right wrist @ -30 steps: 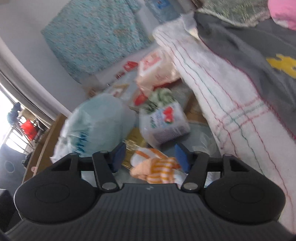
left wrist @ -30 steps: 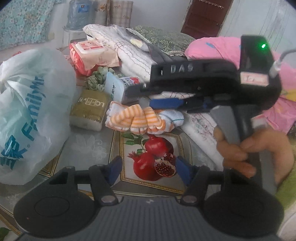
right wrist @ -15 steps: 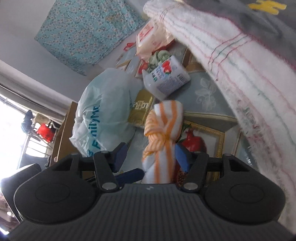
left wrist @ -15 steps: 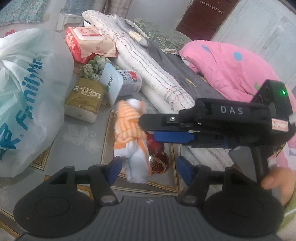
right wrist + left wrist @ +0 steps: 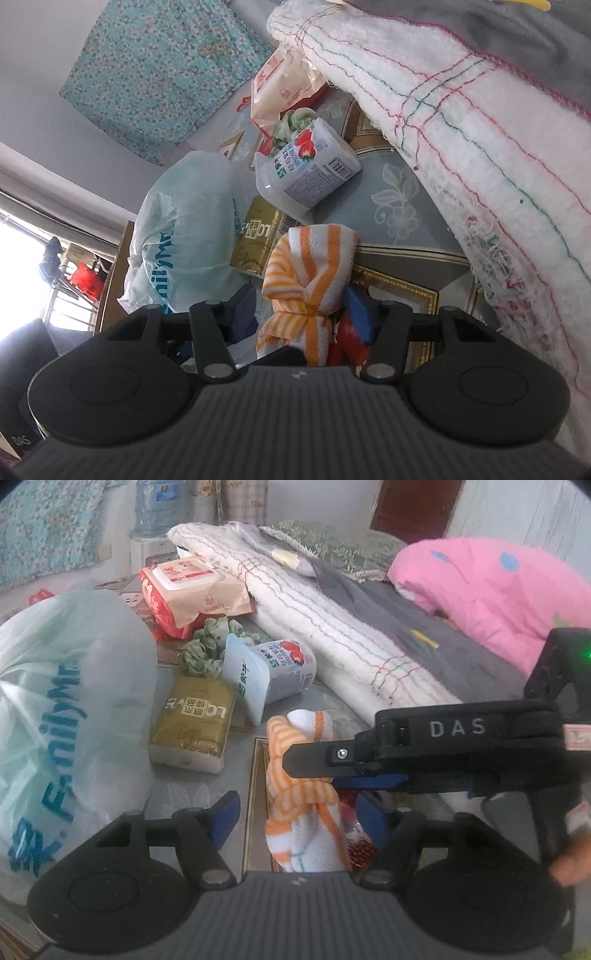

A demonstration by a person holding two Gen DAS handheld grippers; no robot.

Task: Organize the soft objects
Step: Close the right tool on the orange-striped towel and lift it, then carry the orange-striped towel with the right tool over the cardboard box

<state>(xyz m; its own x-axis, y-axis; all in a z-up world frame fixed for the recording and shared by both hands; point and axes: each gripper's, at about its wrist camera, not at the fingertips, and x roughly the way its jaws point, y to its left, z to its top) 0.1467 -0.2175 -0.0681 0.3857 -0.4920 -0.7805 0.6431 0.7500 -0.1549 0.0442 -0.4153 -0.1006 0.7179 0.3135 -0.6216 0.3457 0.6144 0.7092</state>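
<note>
- Our right gripper (image 5: 301, 314) jaws are closing on the striped towel (image 5: 310, 273), soft and light.
- We pinch its knotted middle.
- Our left gripper (image 5: 295, 819) jaws stay spread.

One striped towel (image 5: 303, 805), one plastic bag (image 5: 66, 709), two packs, perhaps three folded blankets (image 5: 325, 627).

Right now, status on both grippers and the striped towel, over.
Right gripper closing on the knotted orange-striped towel, lifted. Left gripper open, towel hanging between its fingers. Gold pack and tipped yogurt cup just behind.
</note>
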